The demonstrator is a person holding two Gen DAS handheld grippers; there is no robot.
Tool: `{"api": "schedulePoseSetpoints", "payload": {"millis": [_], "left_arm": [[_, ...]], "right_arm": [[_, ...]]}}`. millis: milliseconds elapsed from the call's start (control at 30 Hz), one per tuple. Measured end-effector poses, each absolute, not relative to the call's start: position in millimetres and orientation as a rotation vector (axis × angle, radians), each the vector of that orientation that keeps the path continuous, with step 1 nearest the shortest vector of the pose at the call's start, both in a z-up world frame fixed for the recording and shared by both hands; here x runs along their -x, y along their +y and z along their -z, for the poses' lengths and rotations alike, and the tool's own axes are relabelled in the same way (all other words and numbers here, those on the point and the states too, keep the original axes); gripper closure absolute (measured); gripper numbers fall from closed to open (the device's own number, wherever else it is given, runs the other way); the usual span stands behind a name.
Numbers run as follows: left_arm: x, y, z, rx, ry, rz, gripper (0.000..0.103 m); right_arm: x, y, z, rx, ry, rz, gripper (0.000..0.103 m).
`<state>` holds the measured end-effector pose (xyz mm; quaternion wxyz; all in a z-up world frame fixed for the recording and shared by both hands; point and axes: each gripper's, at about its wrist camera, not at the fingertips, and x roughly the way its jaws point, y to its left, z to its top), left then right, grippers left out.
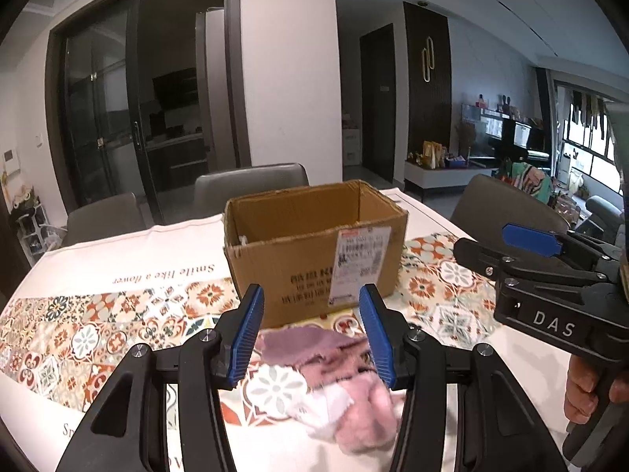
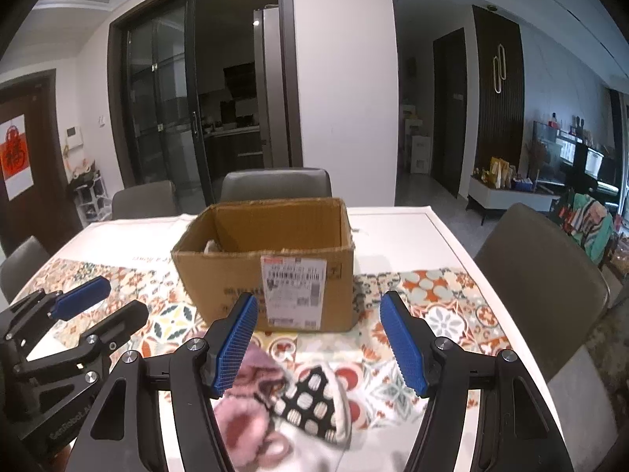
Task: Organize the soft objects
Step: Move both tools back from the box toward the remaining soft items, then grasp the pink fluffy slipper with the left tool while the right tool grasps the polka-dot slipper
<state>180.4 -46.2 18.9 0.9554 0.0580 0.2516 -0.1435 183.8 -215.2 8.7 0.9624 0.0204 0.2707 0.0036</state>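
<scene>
**Cardboard box waits, soft cloths still on the table**

Brown open-topped cardboard box (image 2: 267,263) stands on our patterned tablecloth (image 1: 98,330). Just before it lie fuzzy pink-and-mauve cloths (image 1: 346,377) and a black-and-white spotted cloth (image 2: 314,401). Left gripper (image 1: 310,334) and right gripper (image 2: 318,338) hover spread wide, empty. We should pinch one bunched fold, then lift clear over the rim.
</scene>
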Motion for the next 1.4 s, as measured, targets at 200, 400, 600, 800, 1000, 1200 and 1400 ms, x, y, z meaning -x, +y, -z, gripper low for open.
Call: {"api": "schedulePoseSetpoints", "payload": {"millis": [200, 400, 600, 800, 1000, 1200, 1400], "left_arm": [[-160.8, -47.6, -7.0, -0.138, 0.529, 0.301, 0.053], [-141.0, -48.7, 7.1, -0.109, 0.568, 0.307, 0.053], [-122.7, -55.2, 18.7, -0.102, 0.552, 0.268, 0.053], [-112.0, -66.2, 29.5, -0.100, 0.560, 0.251, 0.053], [-117.1, -81.2, 49.4, -0.094, 0.648, 0.275, 0.056], [-126.9, -91.0, 64.7, -0.117, 0.696, 0.266, 0.061], [-134.0, -94.2, 78.3, -0.128, 0.728, 0.254, 0.061]], "right_arm": [[-163.1, -213.9, 3.5, -0.034, 0.569, 0.009, 0.037], [-145.1, -217.2, 13.7, -0.014, 0.579, 0.013, 0.037], [-137.2, -225.4, 26.7, -0.028, 0.610, 0.002, 0.037], [-136.2, -233.4, 39.1, -0.041, 0.633, -0.019, 0.037], [-142.0, -243.2, 51.5, -0.045, 0.658, -0.039, 0.037], [-150.4, -246.4, 65.8, -0.035, 0.686, -0.078, 0.041], [-163.1, -245.0, 82.1, -0.031, 0.721, -0.121, 0.045]]}}
